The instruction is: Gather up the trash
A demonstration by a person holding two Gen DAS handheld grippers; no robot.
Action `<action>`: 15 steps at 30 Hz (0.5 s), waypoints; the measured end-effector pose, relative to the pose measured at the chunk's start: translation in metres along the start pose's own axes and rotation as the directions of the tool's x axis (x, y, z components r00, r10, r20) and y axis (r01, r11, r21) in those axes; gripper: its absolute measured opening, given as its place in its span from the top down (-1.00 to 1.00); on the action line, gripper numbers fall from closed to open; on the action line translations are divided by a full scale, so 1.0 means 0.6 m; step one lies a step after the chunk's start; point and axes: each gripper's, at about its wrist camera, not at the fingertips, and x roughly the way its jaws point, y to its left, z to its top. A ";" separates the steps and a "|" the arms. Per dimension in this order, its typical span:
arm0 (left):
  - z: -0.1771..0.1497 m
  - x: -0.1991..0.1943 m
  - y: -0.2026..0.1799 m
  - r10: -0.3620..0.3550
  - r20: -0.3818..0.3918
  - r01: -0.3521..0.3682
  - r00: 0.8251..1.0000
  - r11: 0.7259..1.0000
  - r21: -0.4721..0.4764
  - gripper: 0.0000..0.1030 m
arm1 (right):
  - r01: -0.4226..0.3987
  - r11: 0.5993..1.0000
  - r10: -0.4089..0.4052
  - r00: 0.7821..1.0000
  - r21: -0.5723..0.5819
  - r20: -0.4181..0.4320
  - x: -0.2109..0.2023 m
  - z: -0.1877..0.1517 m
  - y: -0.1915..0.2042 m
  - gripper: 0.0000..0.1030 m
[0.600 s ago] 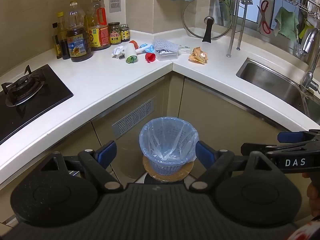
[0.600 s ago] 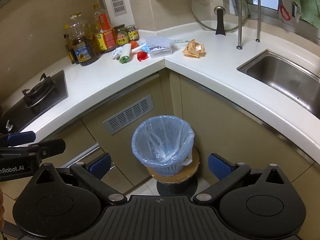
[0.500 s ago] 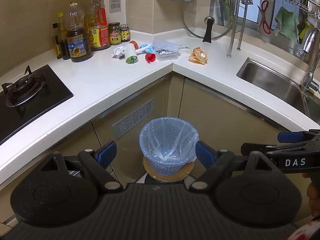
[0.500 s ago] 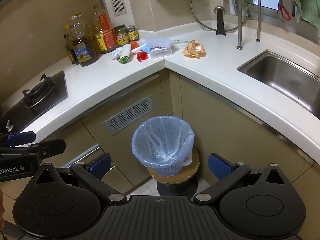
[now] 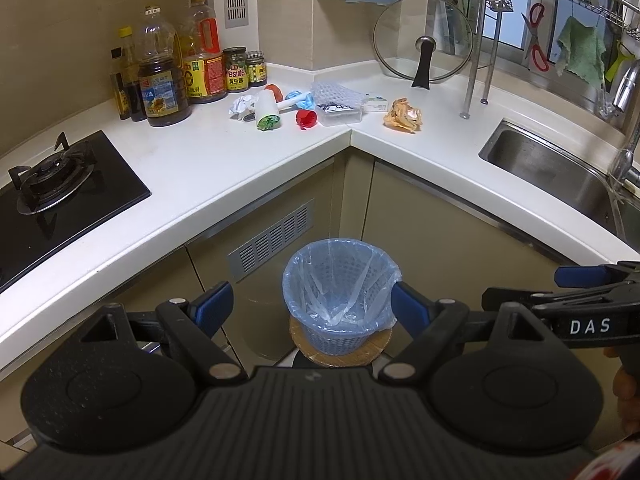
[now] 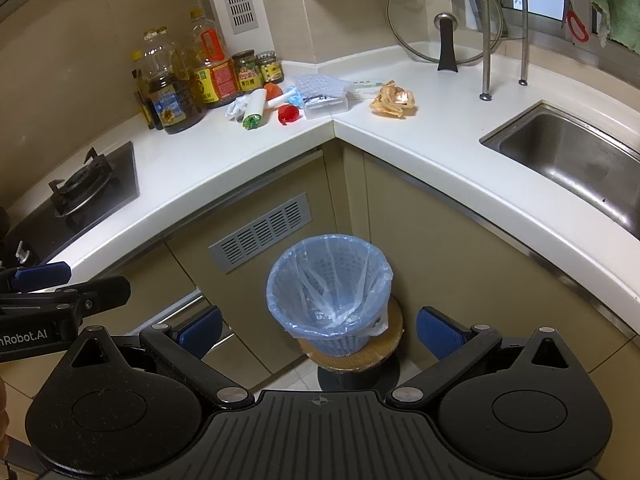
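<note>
Nothing's moved since prev frame. Left gripper [image 5: 310,306] & right gripper [image 6: 318,330] wide open, empty, framing bin [image 5: 340,296] to drop into. Trash [image 5: 402,115] on counter [image 5: 200,168], 12 o'clock.

Glossy white countertop [image 5: 208,160], brushed steel sink [image 5: 560,176], woven plastic basket [image 5: 336,336] with thin blue film liner [image 5: 340,268]

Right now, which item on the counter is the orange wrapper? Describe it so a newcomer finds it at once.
Start at the inner corner of the white counter, where its two runs meet. Most of the litter clusters left of that corner by the clear box; the orange wrapper lies alone on the sink side, in front of the glass lid. It is the only crumpled, shiny orange-tan piece.
</note>
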 end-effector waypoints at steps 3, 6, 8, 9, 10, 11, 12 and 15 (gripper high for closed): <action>0.003 0.001 0.000 0.003 -0.002 -0.003 1.000 1.000 -0.003 -0.65 | 0.000 1.000 0.000 1.000 0.003 0.001 0.002 0.002 -0.003 -0.99; 0.005 0.003 -0.002 0.008 -0.003 -0.008 1.000 1.000 -0.007 -0.65 | -0.002 1.000 0.002 1.000 0.013 0.008 0.002 0.004 -0.011 -0.99; 0.007 0.006 -0.004 0.008 -0.005 -0.008 1.000 1.000 -0.010 -0.65 | 0.001 1.000 -0.001 1.000 0.021 0.016 0.003 0.006 -0.016 -0.99; 0.007 0.008 -0.003 0.008 -0.007 -0.008 1.000 1.000 -0.012 -0.64 | 0.004 1.000 -0.004 1.000 0.022 0.020 0.002 0.006 -0.020 -0.99; 0.008 0.010 -0.003 0.009 -0.007 -0.009 1.000 1.000 -0.014 -0.64 | 0.006 1.000 -0.006 1.000 0.021 0.024 0.002 0.007 -0.023 -0.99; 0.009 0.011 -0.004 0.010 -0.008 -0.010 1.000 1.000 -0.016 -0.64 | 0.003 1.000 -0.004 1.000 0.020 0.027 0.002 0.008 -0.025 -0.99; 0.010 0.013 -0.004 0.012 -0.009 -0.013 1.000 1.000 -0.016 -0.64 | -0.002 1.000 0.001 1.000 0.023 0.030 0.002 0.008 -0.028 -0.99; 0.009 0.017 -0.005 0.016 -0.004 -0.016 1.000 1.000 -0.017 -0.64 | -0.019 0.999 0.017 0.999 0.042 0.046 0.001 0.008 -0.042 -0.99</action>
